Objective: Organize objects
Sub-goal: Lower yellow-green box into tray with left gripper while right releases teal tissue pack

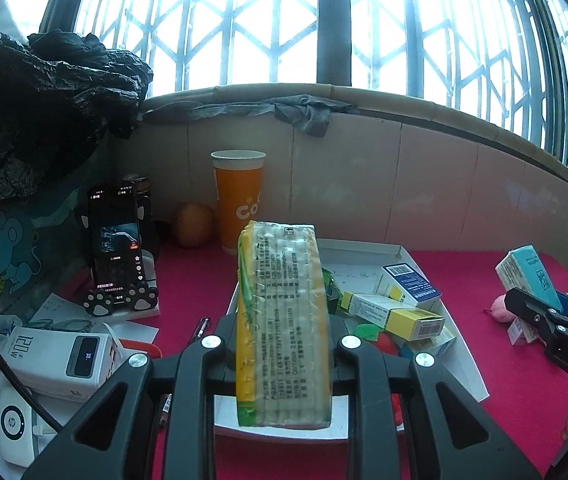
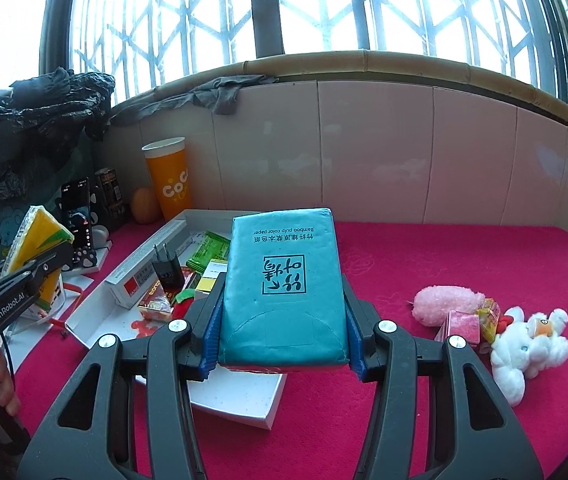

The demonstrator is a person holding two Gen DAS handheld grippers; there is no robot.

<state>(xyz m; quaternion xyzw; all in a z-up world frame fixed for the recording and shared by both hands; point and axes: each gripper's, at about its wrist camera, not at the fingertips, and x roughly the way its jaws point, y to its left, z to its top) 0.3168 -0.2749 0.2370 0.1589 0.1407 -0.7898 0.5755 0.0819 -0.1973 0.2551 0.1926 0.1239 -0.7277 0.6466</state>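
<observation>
My left gripper [image 1: 282,344] is shut on a yellow and green tissue pack [image 1: 282,320], held on edge above the near end of the white tray [image 1: 467,368]. In the right wrist view that same yellow pack [image 2: 40,236] shows at far left in the left gripper [image 2: 50,258]. My right gripper [image 2: 282,332] is shut on a teal tissue pack [image 2: 284,284], its blue pads [image 2: 211,336] pressing both sides, above the tray's near corner [image 2: 244,404]. From the left wrist view the teal pack [image 1: 529,276] appears at right.
The tray holds several small boxes [image 1: 395,312], a charger [image 2: 166,270] and green packets [image 2: 210,250]. An orange cup [image 1: 240,200], an orange fruit [image 1: 192,224], a phone on a stand [image 1: 116,256] and a power bank [image 1: 64,360] stand left. Plush toys [image 2: 523,344] lie right on the red cloth.
</observation>
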